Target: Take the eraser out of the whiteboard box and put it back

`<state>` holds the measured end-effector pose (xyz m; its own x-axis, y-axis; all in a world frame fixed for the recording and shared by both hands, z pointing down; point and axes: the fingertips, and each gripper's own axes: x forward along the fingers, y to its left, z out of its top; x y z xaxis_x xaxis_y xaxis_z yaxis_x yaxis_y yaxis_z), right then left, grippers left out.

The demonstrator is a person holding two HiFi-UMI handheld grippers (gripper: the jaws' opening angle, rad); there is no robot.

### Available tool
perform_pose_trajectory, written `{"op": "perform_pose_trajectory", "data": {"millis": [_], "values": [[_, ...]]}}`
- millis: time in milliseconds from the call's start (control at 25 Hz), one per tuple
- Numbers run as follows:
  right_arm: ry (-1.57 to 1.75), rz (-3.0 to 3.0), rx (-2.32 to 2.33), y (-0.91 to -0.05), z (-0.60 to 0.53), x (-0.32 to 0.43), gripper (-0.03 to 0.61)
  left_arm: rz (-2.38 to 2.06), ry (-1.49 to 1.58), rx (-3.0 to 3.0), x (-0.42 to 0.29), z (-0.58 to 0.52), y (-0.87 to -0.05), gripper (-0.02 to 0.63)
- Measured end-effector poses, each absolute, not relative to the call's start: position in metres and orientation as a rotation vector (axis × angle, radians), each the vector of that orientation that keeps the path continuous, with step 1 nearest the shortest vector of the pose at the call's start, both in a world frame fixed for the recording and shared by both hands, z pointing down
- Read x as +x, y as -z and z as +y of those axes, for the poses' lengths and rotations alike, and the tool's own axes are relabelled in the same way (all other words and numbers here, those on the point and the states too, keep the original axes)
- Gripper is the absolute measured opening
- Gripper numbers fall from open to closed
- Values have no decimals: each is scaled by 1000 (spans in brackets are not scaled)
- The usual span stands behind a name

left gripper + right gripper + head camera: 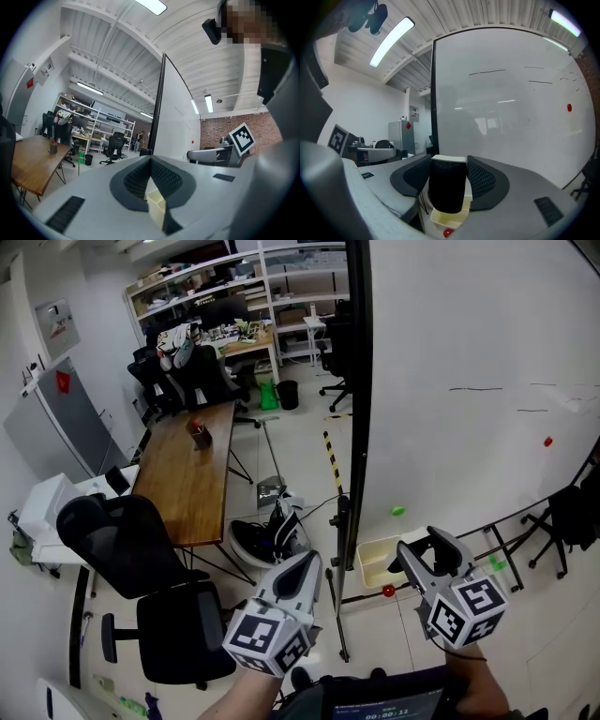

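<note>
Far off to the left of the left jaws stands a long brown wooden table [185,472], and nearer, on that same side, a black mesh-backed office chair [127,545]. The left gripper [151,160] has its two ribbed black pads pressed together at the tips, and nothing is pinched between them. Through the slit behind the tips, a corner of the cream plastic whiteboard box [367,564] shows below the jaws.

In the left gripper view, the black upright frame edge of the whiteboard [157,105] rises just beyond the closed tips and a little to their right. The other gripper's marker cube shows further right.

In the head view, the cream box lies between the two grippers, ahead of both sets of jaws and low against the foot of the board. A small red round magnet [388,591] sits just beside the box's near corner. A green round magnet [397,511] is stuck on the board above the box.

The right gripper [448,160] is clamped on the black felt eraser with a cream back [447,191]. One pad presses each side of the eraser, and its cream face is turned away from the camera. The eraser is out of the box. In the right gripper view it hangs directly above the open box, apart from the rim, and the red magnet shows below that.

Beyond and to the right of these jaws spreads the large white whiteboard surface [511,117], with a few thin dark pen strokes high up. Well to the right of the jaws is another red round magnet [569,108].
</note>
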<state>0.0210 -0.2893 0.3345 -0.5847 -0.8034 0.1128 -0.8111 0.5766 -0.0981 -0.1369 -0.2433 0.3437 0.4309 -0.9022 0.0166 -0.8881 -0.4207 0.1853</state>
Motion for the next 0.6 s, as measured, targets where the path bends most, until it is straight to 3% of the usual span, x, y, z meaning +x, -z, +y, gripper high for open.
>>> {"op": "perform_pose_trajectory", "data": {"millis": [600], "values": [[-283, -2646, 1413, -449, -323, 17, 270, -1564, -50, 2383, -130, -271, -464, 31]]}}
